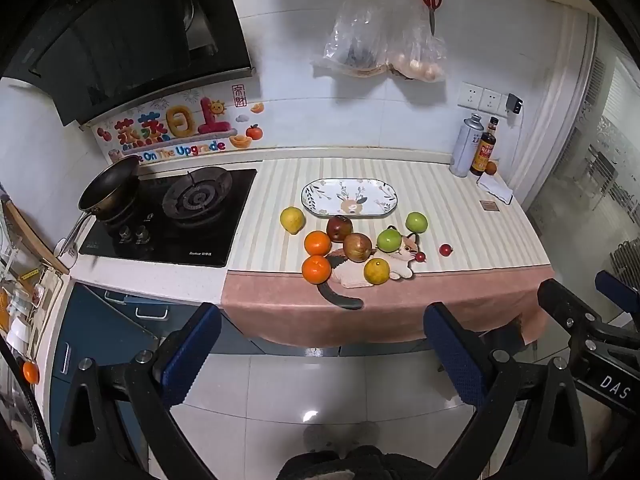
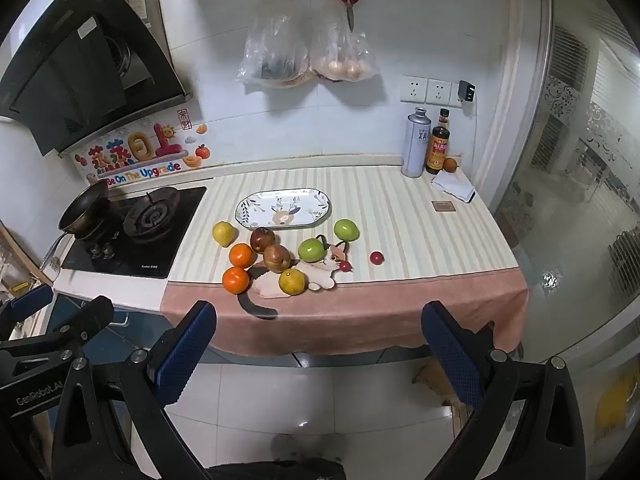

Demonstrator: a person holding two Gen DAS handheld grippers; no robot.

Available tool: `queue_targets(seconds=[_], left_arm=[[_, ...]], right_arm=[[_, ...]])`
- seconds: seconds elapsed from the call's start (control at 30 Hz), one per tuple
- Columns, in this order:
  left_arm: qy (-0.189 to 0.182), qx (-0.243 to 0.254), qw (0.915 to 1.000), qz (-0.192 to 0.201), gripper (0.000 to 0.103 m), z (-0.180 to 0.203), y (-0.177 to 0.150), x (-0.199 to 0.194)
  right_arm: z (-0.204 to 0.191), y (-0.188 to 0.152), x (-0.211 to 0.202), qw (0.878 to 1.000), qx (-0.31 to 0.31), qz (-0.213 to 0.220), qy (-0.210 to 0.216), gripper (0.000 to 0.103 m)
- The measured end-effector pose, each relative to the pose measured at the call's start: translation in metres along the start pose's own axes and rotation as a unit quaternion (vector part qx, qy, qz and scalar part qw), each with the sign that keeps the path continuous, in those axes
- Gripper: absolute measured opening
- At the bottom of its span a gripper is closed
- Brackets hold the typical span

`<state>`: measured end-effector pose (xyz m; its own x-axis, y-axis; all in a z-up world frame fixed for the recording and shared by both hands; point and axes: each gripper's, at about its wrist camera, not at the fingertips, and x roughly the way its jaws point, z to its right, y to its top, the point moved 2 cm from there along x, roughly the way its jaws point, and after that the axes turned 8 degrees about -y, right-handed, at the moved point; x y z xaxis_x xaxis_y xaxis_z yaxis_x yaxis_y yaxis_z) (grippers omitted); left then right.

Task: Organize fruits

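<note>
Both our tools, left tool (image 1: 322,354) and right tool (image 2: 320,354), hang spread, empty, short of the table. Loose round fruits (image 2: 276,258) cluster at 6 o'clock of the bare oval floral plate (image 2: 284,209); nothing's started, so next we probably reach in and grab one.

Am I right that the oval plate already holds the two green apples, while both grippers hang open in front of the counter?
Not quite. The oval plate is empty; the two green apples sit on the striped cloth in front of it, as the right wrist view shows. The left gripper and right gripper do hang open in front of the counter.
</note>
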<state>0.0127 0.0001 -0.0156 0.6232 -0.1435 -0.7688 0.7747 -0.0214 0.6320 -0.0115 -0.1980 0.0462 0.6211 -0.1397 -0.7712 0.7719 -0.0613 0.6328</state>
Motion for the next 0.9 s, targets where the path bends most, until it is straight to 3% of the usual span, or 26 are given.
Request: queue_targets(seconds=[0.9], left_arm=[[-0.004,-0.003,1.0000,0.000,0.103,-0.002,0.003,0.002]], right_arm=[[0.000,0.000,0.010,1.000,0.003,-0.009,0.006,0.103]])
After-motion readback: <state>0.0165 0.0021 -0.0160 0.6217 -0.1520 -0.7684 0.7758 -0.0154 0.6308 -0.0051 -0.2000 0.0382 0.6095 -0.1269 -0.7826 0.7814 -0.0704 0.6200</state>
